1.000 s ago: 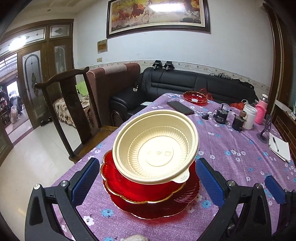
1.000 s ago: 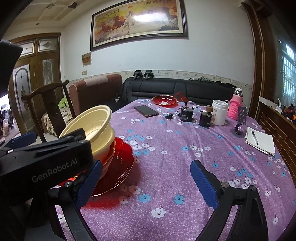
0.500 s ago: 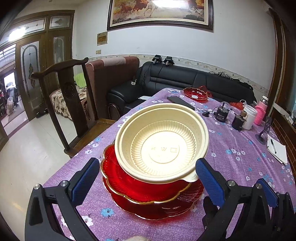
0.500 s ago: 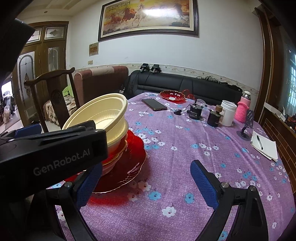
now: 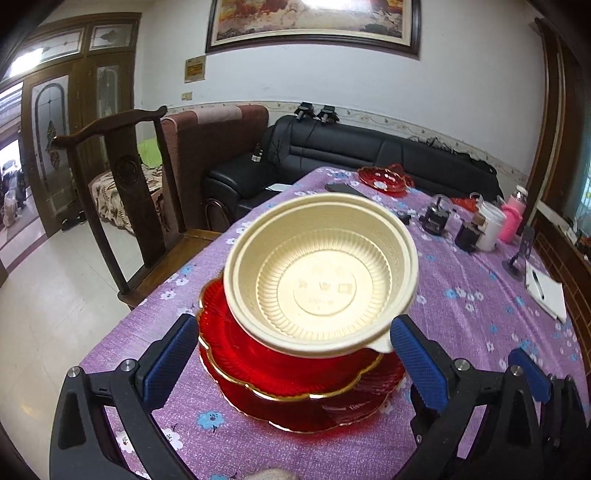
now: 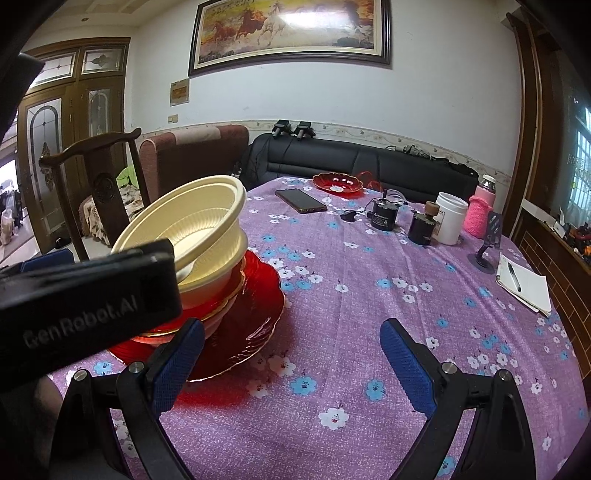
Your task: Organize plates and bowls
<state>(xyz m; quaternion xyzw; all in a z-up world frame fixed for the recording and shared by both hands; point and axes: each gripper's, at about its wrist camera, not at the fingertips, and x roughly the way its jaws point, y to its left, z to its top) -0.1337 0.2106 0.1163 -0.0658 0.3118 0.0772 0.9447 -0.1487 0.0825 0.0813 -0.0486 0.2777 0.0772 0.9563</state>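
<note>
Cream bowls (image 5: 320, 275), nested and tilted, sit atop stacked red plates (image 5: 295, 380) at the near-left corner of the purple floral worktop (image 6: 369, 295). Left gripper (image 5: 293, 363) w/ fingers spread wide either side of the stack, not touching. Right gripper (image 6: 291, 363) fingers also spread, over bare cloth beside the plates.

This is a home living and dining room. A black leather sofa (image 6: 369, 162) lines the far wall under a large framed painting of horses (image 6: 291, 33), with a carved wooden chair (image 5: 110, 177) and glass-panelled wooden doors (image 5: 48, 147) on the left. The near counter wears a purple flowered cloth (image 6: 369, 302) and carries everyday things: stacked cream bowls (image 5: 321, 277) on red plates (image 5: 295, 384), a phone (image 6: 301, 201), a white cup (image 6: 450, 218), a pink bottle (image 6: 482, 210) and a notepad with a pen (image 6: 522, 284).
</note>
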